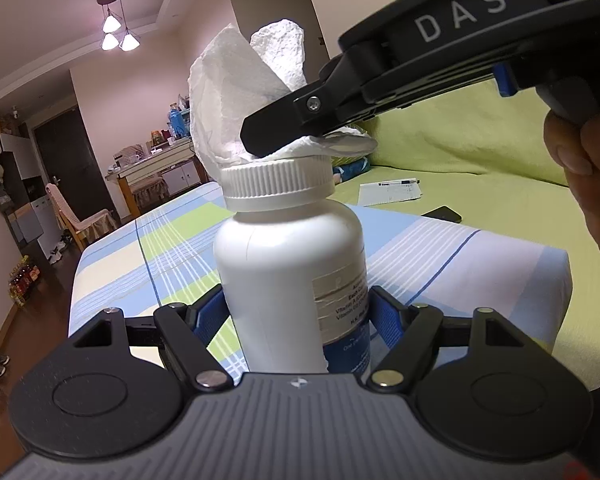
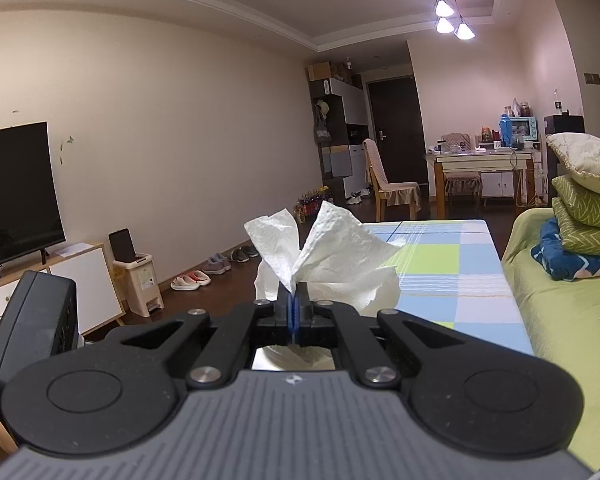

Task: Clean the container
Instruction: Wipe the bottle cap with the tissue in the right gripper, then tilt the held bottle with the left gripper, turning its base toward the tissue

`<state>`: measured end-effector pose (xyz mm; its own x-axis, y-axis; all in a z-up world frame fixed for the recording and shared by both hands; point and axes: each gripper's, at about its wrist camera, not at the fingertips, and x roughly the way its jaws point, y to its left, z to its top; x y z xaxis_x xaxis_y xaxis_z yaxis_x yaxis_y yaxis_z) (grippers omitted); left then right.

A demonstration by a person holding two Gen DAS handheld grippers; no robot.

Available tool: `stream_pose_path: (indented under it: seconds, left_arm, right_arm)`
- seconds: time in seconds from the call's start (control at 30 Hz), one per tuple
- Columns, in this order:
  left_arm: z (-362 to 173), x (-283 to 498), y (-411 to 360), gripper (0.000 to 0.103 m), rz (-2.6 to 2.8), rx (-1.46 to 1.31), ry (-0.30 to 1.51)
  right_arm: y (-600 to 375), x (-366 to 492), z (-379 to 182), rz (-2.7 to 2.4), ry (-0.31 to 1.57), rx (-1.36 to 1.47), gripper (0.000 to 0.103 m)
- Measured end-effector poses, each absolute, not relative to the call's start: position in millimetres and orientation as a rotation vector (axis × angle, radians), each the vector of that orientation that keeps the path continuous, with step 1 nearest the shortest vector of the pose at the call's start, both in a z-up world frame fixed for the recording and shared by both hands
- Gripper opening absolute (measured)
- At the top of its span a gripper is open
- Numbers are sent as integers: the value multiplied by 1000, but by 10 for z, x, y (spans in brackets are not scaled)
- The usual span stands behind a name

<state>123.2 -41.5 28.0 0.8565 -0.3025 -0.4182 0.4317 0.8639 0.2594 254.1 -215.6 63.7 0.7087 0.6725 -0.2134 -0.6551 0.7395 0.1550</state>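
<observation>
A white plastic bottle (image 1: 288,276) with a ribbed screw cap (image 1: 278,184) stood upright in the air above a tabletop (image 1: 440,248) covered in a blue, green and white checked cloth. The left gripper (image 1: 300,320) held it low on its body, its blue-padded jaws partly open and pressed against opposite sides of the bottle, near a partly peeled paper label (image 1: 340,304). The right gripper (image 2: 293,300), a person's hand (image 1: 580,184) on its handle, had its jaws fully closed on a crumpled white paper towel (image 2: 332,264), and the towel rested on top of the cap. The bottle looked light and stiff, with smooth, somewhat slippery walls, so a hold across the wide body, as here, seemed steadier than one at the narrow cap. The ridges on the cap would likely catch the towel and need firmer rubbing. The towel was soft and limp, easily torn, and best pinched at a bunched fold so the loose ends could do the wiping. A green-covered sofa (image 1: 480,160) stood behind the tabletop.
</observation>
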Motion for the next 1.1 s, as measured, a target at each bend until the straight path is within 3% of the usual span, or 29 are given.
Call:
stream_pose_path:
  seconds: [0.23, 0.63, 1.1]
  left_arm:
    - [318, 1190, -377, 75, -389, 361, 393]
    - [492, 1200, -500, 74, -447, 657, 557]
    - [147, 1564, -691, 73, -485, 626, 539]
  right_arm:
    - [-2168, 2531, 608, 765, 267, 95, 0]
    - [-2350, 2535, 446, 720, 285, 150, 0]
    - [-2701, 2807, 127, 654, 326, 205, 0]
